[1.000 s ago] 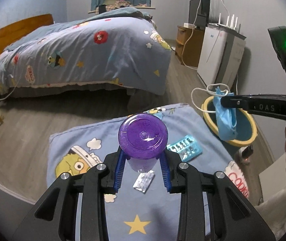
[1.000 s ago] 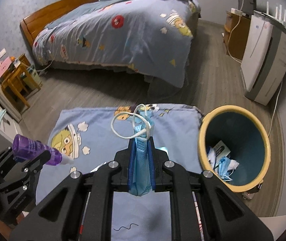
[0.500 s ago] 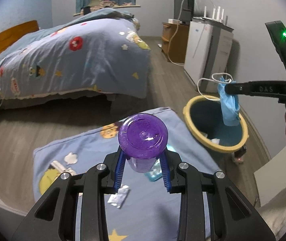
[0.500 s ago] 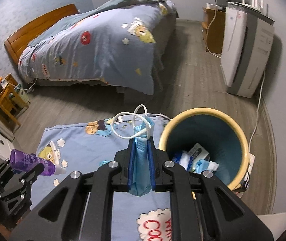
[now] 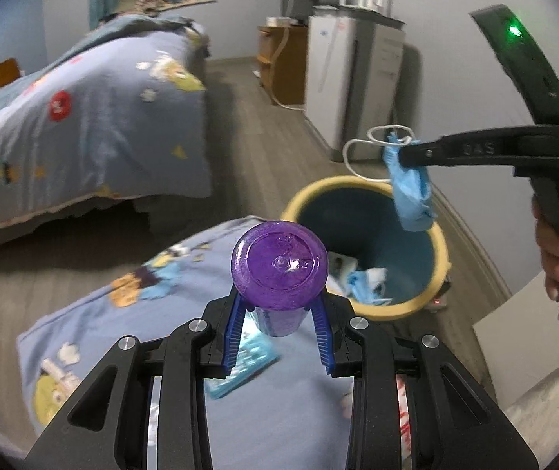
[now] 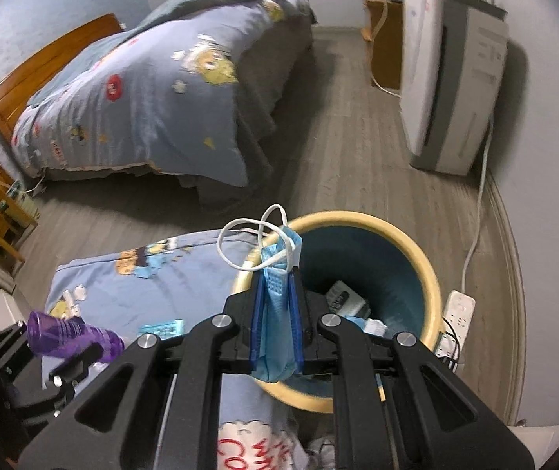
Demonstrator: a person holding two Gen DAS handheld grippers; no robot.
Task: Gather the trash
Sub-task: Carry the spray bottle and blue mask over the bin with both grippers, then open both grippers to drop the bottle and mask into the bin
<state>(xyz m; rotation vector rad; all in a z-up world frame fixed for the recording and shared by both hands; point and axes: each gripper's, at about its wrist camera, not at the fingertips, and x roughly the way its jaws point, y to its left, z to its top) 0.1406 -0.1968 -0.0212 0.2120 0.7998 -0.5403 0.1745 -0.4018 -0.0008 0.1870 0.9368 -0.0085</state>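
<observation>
Since the earlier frames both tools have travelled across the blanket toward the bin (image 6: 432,274), which now sits far closer in both views. The right tool (image 6: 275,313) is clenched on a blue face mask (image 6: 277,325), hanging over the bin's near rim rather than its centre. The left tool (image 5: 279,325) grips a purple bottle (image 5: 279,264), short of the bin and above the blanket (image 5: 122,313). Risk: a release now could drape the mask on the rim, or its white ear loops (image 6: 248,243) could snag a tool finger. Both tools pitch steeply downward; a hand (image 5: 557,250) grips the right tool's handle.
</observation>
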